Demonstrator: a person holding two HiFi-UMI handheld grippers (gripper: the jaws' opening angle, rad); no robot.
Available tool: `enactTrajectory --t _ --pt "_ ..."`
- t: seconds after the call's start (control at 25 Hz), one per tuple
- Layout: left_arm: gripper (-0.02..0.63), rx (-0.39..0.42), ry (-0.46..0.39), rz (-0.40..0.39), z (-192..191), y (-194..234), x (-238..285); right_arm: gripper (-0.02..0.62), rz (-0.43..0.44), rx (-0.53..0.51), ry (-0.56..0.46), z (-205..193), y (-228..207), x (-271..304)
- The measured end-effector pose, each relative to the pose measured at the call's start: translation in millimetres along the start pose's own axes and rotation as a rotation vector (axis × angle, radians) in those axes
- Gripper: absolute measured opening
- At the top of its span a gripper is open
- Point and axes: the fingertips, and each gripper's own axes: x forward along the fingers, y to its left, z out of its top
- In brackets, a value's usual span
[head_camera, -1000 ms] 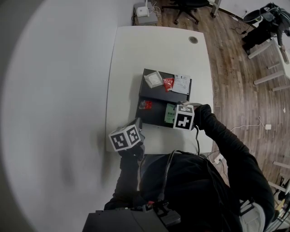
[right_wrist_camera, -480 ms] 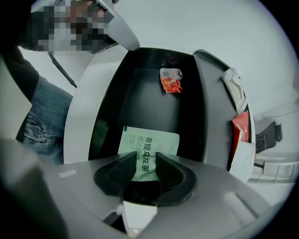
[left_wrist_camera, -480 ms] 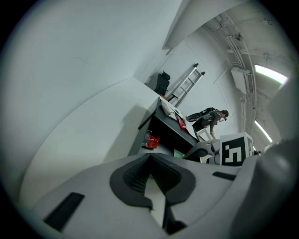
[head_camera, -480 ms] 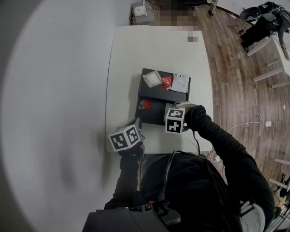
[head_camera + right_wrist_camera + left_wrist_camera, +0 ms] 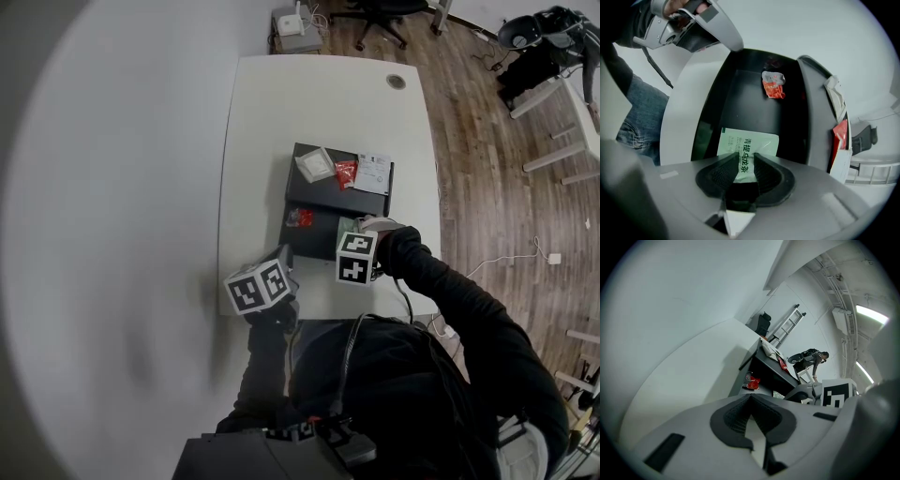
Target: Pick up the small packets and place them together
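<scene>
The right claw [image 5: 746, 161] points straight down over the lower step of the black box [image 5: 740, 101], low in the middle of the right gripper view. Its jaws have just been closing and stand partly apart, with the green tea packet [image 5: 750, 142] lying flat between their tips, not yet clamped. A red packet [image 5: 773, 86] lies on the same step, toward the top of that view. On the upper step sit a white packet [image 5: 316, 165], another red packet [image 5: 346, 172] and a printed white sachet [image 5: 374, 172]. The left claw [image 5: 750, 399] hangs over the near edge of the white worktop [image 5: 319, 94], jaws together and holding nothing.
</scene>
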Motion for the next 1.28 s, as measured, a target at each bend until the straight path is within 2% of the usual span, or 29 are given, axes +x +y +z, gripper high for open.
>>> enactTrajectory --t 0.32,0.92,1.08,1.28 --pt "0.0 -0.006 -0.004 0.003 0.6 0.2 -1.0 0.087 0.023 -0.01 -0.094 34.7 0.3 -3.8" --pt "0.0 -0.022 -0.01 0.008 0.5 2.0 0.8 0.051 0.048 -0.01 -0.172 35.2 -2.5 -7.2" --pt "0.0 -0.021 -0.009 0.01 1.9 1.8 1.1 0.021 0.048 -0.01 -0.18 34.0 -3.4 -11.2" --pt "0.0 -0.017 -0.005 0.009 2.7 1.5 3.9 0.015 0.061 0.019 -0.215 34.0 -5.4 -16.5"
